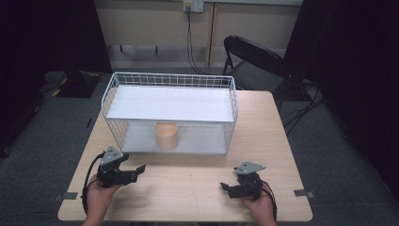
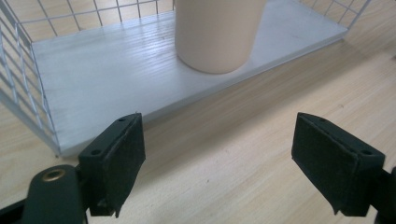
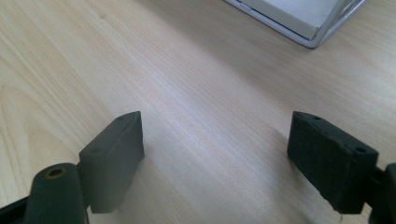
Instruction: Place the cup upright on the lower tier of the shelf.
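Two grippers rest low over the table (image 1: 188,188), jaws spread wide and holding nothing: the left gripper (image 1: 133,172) points toward the beige cup (image 1: 166,135), likely lined up to reach it, while the right gripper (image 1: 229,189) waits near the front edge. The cup stands upright on the lower shelf of the white wire rack (image 1: 169,104), near the open front. No readable writing or labels

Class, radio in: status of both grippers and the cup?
Left gripper open, empty. Right gripper open, empty. Beige cylindrical cup upright on lower shelf of white wire rack. Open front, path clear.
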